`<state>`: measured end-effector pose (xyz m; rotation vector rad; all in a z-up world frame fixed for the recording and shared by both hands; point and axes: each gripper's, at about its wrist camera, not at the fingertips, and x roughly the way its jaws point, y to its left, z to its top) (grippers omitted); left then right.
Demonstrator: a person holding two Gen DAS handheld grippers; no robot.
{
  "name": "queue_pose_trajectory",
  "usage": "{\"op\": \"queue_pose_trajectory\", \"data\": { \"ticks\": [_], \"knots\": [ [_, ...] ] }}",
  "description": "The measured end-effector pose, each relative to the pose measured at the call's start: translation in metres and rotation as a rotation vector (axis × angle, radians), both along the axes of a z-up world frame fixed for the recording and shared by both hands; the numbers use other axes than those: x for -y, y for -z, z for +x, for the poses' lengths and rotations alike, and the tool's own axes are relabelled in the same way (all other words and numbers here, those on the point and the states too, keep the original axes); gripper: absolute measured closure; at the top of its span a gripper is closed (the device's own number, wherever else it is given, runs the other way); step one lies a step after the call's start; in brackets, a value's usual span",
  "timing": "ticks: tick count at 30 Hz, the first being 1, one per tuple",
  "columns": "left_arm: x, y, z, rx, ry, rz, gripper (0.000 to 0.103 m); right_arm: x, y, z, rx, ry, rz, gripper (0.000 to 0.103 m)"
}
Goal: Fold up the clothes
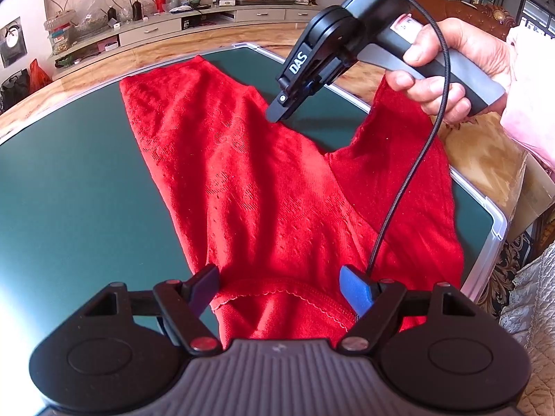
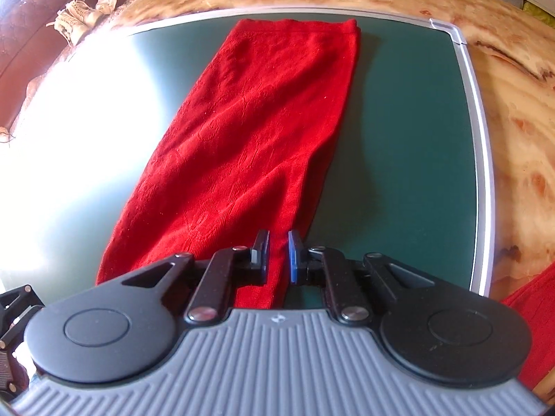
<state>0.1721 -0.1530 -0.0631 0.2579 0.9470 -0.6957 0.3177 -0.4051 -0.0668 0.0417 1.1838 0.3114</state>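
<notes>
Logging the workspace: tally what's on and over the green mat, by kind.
Red garment: 1
Green mat: 1
Tongs: 2, the left tongs and the right tongs
Hand holding the right tongs: 1
Total: 5

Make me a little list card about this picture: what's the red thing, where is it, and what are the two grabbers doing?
Clothing: red knit garment, looks like leggings
Surface: green mat on a wooden table
Left gripper: open, fingers on either side of the waistband hem
Right gripper: nearly closed around a narrow strip of the cloth
Person's hand: holding the right gripper
</notes>
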Motion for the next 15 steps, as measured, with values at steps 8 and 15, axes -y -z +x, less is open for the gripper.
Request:
{"op": "queue_pose_trajectory", "data": {
  "ticks": [8, 15],
  "knots": [
    [-0.002, 0.000, -0.001, -0.002, 0.000, -0.001, 0.021, -0.004, -0.001, -0.005, 0.008, -0.006, -0.042, 0.101],
    [-0.001, 0.003, -0.001, -0.001, 0.006, -0.001, 0.021, 0.002, -0.009, -0.014, -0.006, 0.026, -0.069, 0.101]
  ]
}}
